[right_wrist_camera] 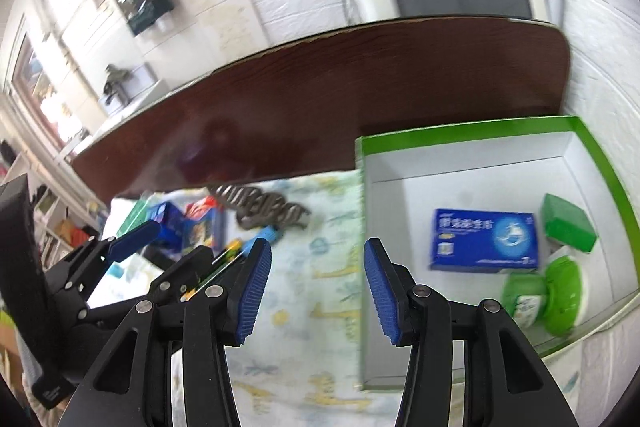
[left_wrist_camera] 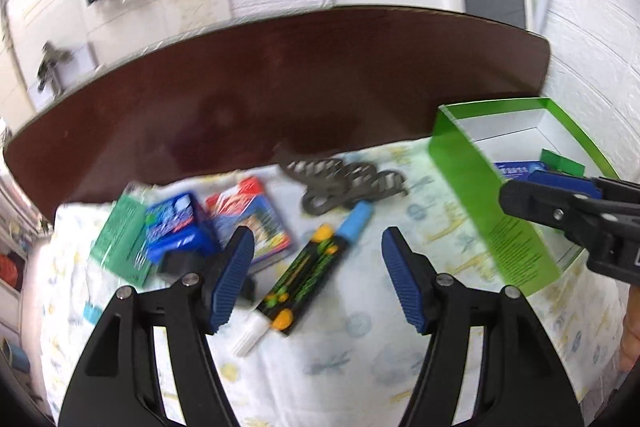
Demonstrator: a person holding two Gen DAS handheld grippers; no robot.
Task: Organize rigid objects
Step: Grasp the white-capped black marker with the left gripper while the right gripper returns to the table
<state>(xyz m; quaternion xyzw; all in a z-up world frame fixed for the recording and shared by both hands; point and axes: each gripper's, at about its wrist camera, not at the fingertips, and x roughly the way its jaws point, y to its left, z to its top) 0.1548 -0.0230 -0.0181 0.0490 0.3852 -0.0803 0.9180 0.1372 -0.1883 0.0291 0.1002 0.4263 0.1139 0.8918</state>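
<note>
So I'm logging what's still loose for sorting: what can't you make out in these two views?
- Left wrist view: print on the small boxes is lost to motion blur.
- Left wrist view: the green tray's contents are mostly hidden by its near wall and the right hand-held gripper.
- Right wrist view: the marker is mostly covered by the left hand-held gripper.
- Both views: the grey object is too blurred to name.

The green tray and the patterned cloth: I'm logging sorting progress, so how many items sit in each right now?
In the green tray: 3 (blue box, green box, green-and-white round container)
On the cloth: 5 (green packet, blue packet, red-and-blue packet, black tube, grey metal piece)
Total: 8
</note>
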